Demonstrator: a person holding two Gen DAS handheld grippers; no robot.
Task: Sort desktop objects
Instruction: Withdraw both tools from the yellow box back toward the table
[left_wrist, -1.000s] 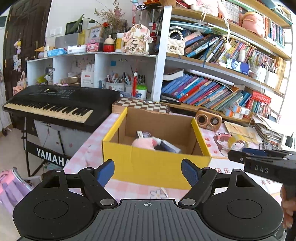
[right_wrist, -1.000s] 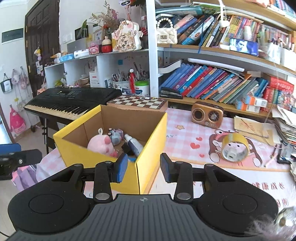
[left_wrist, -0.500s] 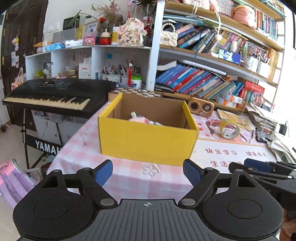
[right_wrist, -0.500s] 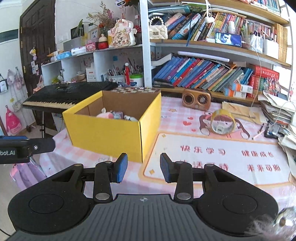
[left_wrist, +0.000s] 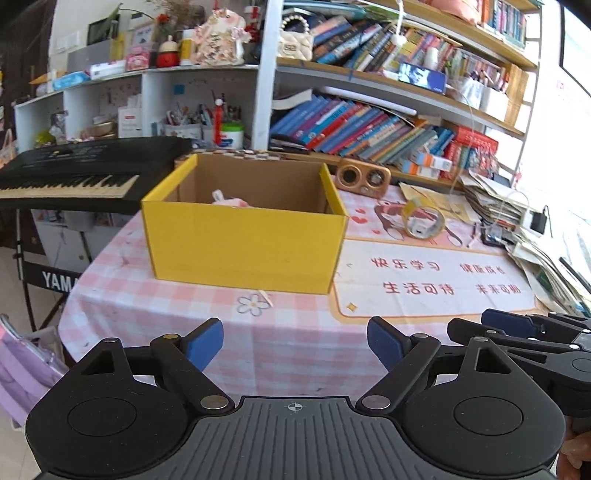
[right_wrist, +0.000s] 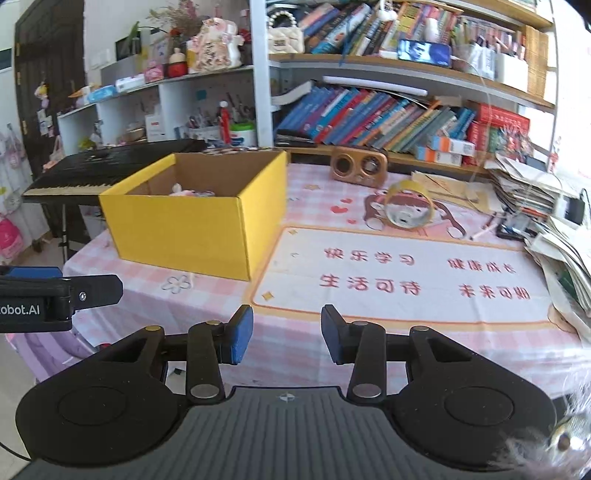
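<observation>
A yellow cardboard box (left_wrist: 243, 240) stands open on the pink checked tablecloth (left_wrist: 295, 332); it also shows in the right wrist view (right_wrist: 184, 229). A pink plush toy (left_wrist: 231, 201) peeks over its rim, also in the right wrist view (right_wrist: 183, 191). A yellow tape roll (left_wrist: 423, 219) lies right of the box, also in the right wrist view (right_wrist: 406, 210). My left gripper (left_wrist: 295, 347) is open and empty, held back off the table's near edge. My right gripper (right_wrist: 287, 338) is open and empty, also back from the table.
A wooden radio (left_wrist: 364, 177) stands behind the tape. A printed mat (right_wrist: 406, 273) covers the table's right half. Papers (right_wrist: 554, 229) pile at the right edge. A black keyboard (left_wrist: 66, 177) stands left of the table. Bookshelves (left_wrist: 369, 122) rise behind.
Both grippers have pulled back and away from the box, which now looks smaller and farther. Both stay open and empty.
</observation>
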